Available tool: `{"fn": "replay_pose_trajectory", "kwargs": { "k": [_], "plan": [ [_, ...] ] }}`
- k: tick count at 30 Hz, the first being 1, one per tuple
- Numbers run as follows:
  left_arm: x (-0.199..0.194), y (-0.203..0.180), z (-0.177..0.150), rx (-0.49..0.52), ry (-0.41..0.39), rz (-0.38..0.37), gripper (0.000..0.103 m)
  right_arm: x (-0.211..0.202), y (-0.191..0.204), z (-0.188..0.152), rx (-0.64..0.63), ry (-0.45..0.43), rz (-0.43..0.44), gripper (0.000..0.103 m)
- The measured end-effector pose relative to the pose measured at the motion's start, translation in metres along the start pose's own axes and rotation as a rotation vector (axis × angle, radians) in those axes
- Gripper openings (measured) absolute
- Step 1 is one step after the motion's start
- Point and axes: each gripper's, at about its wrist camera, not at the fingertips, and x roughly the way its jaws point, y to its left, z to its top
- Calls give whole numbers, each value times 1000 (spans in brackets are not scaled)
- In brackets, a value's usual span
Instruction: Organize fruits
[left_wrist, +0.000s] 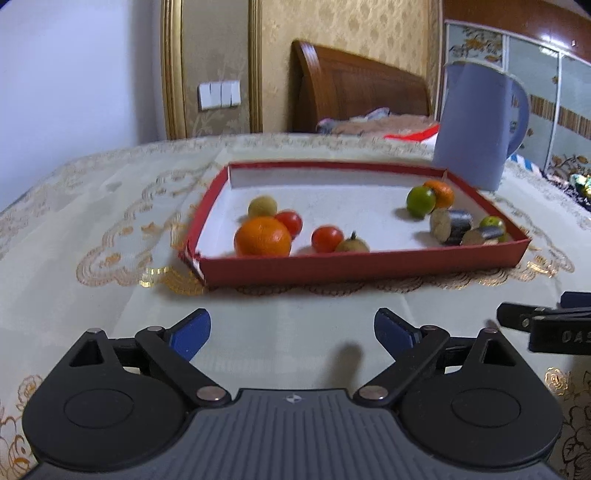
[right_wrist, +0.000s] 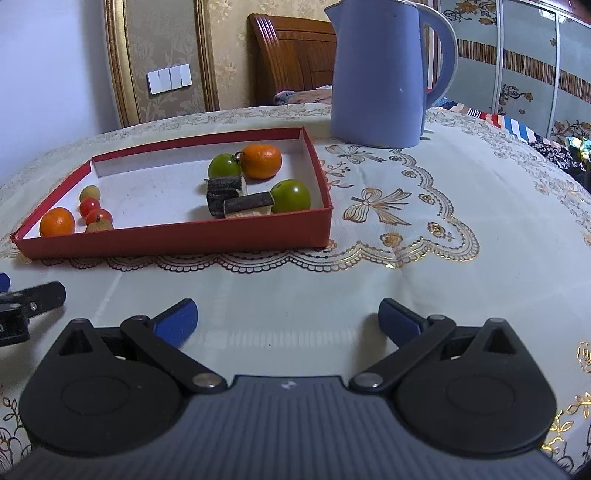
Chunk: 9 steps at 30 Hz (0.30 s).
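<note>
**Both grippers empty before a tray that holds every fruit**

The left gripper (left_wrist: 291, 334) and the right gripper (right_wrist: 288, 323) sit low over the tablecloth (right_wrist: 424, 277), each with fingers spread wide and nothing between them. Just ahead lies the red tray (right_wrist: 177, 242). At its left end cluster an orange (left_wrist: 263, 237), two tomatoes (left_wrist: 327, 239) and two pale fruits (left_wrist: 262, 206). At its right end sit two green fruits (right_wrist: 291, 196), a second orange (right_wrist: 261, 161) and two dark cane pieces (right_wrist: 225, 194). A blue kettle (right_wrist: 380, 74) stands behind.

No fruit lies outside the tray. That fits either sorting finished into two groups, or fruit awaiting a pick; the pictures do not settle which.
</note>
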Motion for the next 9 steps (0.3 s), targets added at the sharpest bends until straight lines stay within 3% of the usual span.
{"fn": "replay_pose_trajectory", "kwargs": {
  "k": [4,9],
  "plan": [
    [-8,0,1,-1,-53,-5,96,2,5,0,-27,9,-22,103],
    [-9,1,2,-5,-55,-5,96,2,5,0,-28,9,-23,103]
  ]
}}
